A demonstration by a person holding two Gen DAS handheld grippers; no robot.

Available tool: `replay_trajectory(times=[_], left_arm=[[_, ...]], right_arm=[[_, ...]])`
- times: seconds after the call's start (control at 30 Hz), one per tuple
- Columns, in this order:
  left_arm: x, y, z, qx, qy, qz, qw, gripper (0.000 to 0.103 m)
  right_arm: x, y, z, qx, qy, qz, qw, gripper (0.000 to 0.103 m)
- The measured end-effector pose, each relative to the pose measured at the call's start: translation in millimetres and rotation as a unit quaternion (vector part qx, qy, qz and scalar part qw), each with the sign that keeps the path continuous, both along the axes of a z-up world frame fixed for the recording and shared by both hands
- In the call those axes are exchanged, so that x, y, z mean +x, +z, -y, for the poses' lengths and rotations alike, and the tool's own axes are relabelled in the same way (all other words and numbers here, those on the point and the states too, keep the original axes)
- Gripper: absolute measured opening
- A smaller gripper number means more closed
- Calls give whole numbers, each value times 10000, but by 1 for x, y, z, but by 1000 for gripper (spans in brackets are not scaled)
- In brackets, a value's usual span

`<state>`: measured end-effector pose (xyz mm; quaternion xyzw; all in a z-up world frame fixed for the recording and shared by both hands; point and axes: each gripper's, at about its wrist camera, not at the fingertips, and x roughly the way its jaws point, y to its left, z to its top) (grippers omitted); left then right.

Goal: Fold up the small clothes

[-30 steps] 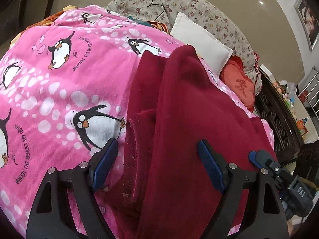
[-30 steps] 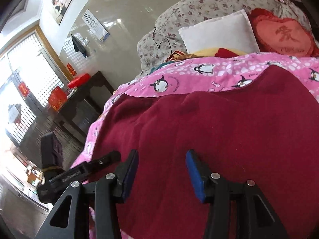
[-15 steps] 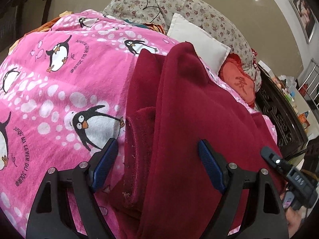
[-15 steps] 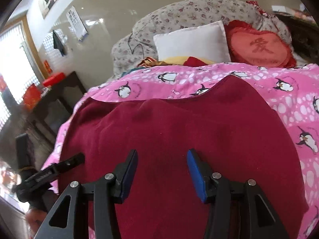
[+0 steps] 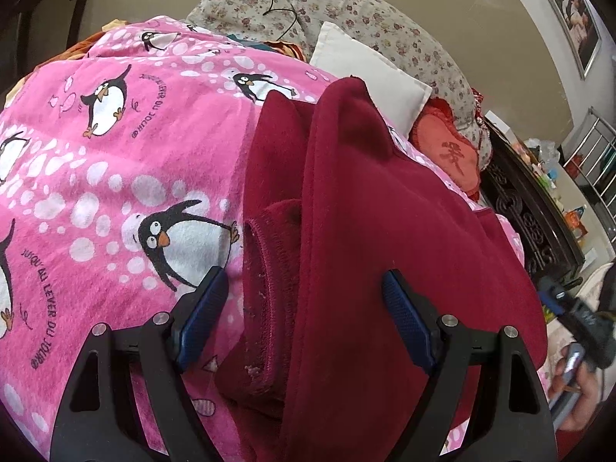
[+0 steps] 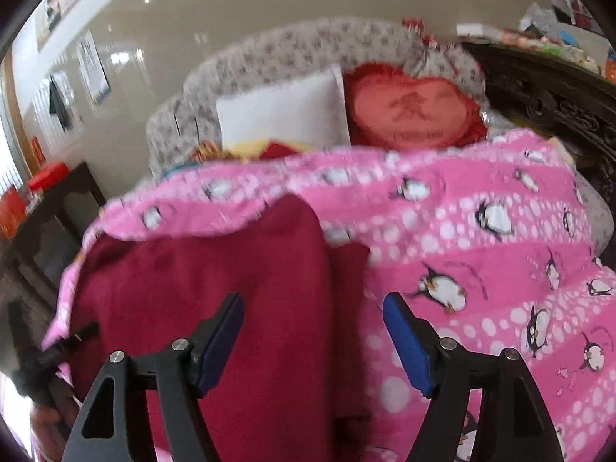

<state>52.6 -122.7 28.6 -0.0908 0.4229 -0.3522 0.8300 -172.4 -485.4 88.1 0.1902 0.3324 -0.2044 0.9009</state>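
Dark red fleece garment [image 5: 385,231] lies on pink penguin blanket [image 5: 96,177], partly folded: a top layer is laid over a lower one, with a stitched hem/cuff edge [image 5: 265,269] showing just ahead of the L gripper [image 5: 304,308], between its jaws. L gripper spread wide, pads not touching cloth, nothing pinched. R gripper [image 6: 313,338] jaws have just been opening, now spread too; red cloth lies under its left finger, blanket under its right one, nothing gripped between the pads; frame is blurred. In R view the garment [image 6: 215,288] sits ahead-left of the gripper, its side edge roughly between the fingers. White pillow [image 5: 369,73] and red heart cushion [image 6: 415,111] far ahead of both, past the garment. Handling, as a judgement: soft, thick, limp fleece, light, not fragile, fuzzy so not slippery; will drape and sag if lifted at one point, and layers may cling and drag each other. Best grab prob. at the folded side edge or hem near L gripper, pinching both layers together, w/ R taking the opposite corner so the fold stays square.
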Motion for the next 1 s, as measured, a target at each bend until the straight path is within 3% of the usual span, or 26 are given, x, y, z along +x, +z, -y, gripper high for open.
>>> replay_trajectory(times=[0.07,0.13,0.17,0.23,0.3,0.47,0.57,0.63,0.7,0.8,0.9,1.0], left_arm=[[0,0,-2,-20,-58,-9,10000,83],[1,0,-4,-65,-83,-50,9999,83],[2,-1,-5,-109,-93,-90,9999,83],[3,0,-7,-175,-108,-136,9997,83],[3,0,-10,-242,-140,-176,9995,83],[2,2,-13,-278,-197,-249,9991,83],[3,3,-13,-286,-200,-300,9989,82],[3,3,-14,-303,-220,-301,9988,82],[2,3,-15,-326,-252,-325,9986,83],[4,2,-16,-366,-238,-381,9983,82],[2,2,-16,-321,-225,-345,9986,83],[4,2,-11,-286,-253,-295,9988,87]], right_arm=[[5,-19,10,337,100,-215,9992,73],[6,-37,19,957,367,57,9947,70],[3,-41,21,1118,423,257,9925,54],[-2,-43,27,1344,388,536,9887,32],[-9,-33,24,1316,458,662,9880,27],[-37,4,-18,603,631,643,9941,25],[-31,-8,-19,482,431,341,9973,26],[-20,-26,-7,641,203,170,9976,35],[-27,-28,2,833,-17,410,9957,41],[-39,-2,-7,312,-331,680,9966,44],[-35,23,-31,68,151,894,9959,45],[-9,25,-54,411,887,978,9904,45]])
